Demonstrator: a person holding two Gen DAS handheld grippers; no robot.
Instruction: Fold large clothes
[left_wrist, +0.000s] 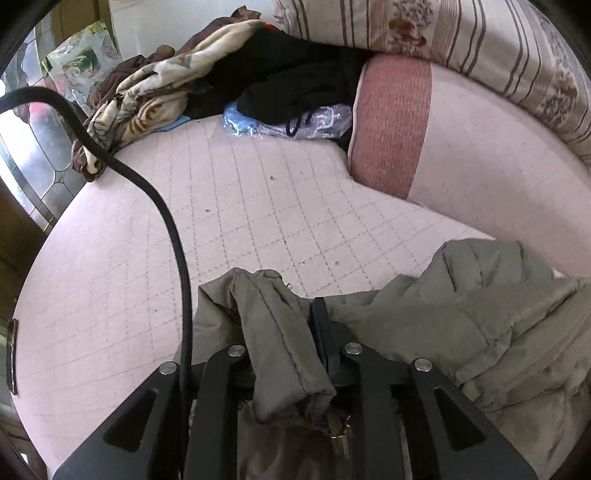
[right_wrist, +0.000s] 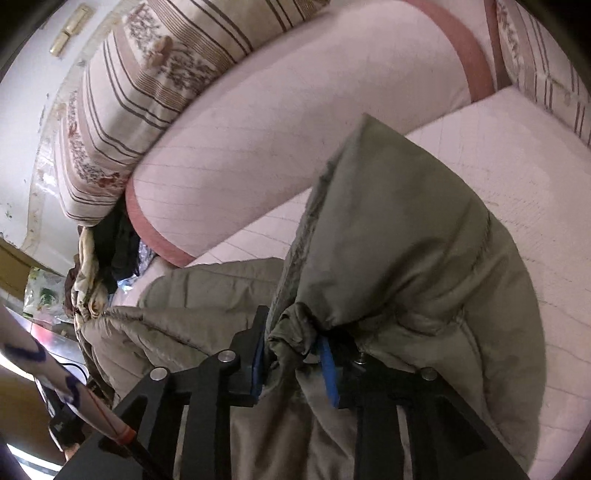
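Both grippers pinch an olive padded jacket (left_wrist: 480, 314) over a pink quilted bed (left_wrist: 221, 229).

The left gripper (left_wrist: 295, 332) has its jaws pressed close on a rolled fold of the jacket, and the rest of the garment spreads to the right on the bed. The right gripper (right_wrist: 291, 354) holds a bunched edge between its blue pads (right_wrist: 330, 369); whether they press tightly is hard to tell, since fabric covers them. The bed's pale pink cover is stitched in a grid. At the far side lies a pink bolster (left_wrist: 391, 125) with a darker band, and behind it a striped floral quilt (left_wrist: 480, 40). In the far left corner sits a heap of clothes (left_wrist: 207, 85), patterned cream and black, by a plastic bag (left_wrist: 314, 122). A black cable (left_wrist: 162, 206) crosses the left view, with a leaded glass door (left_wrist: 33, 147) at the left edge.
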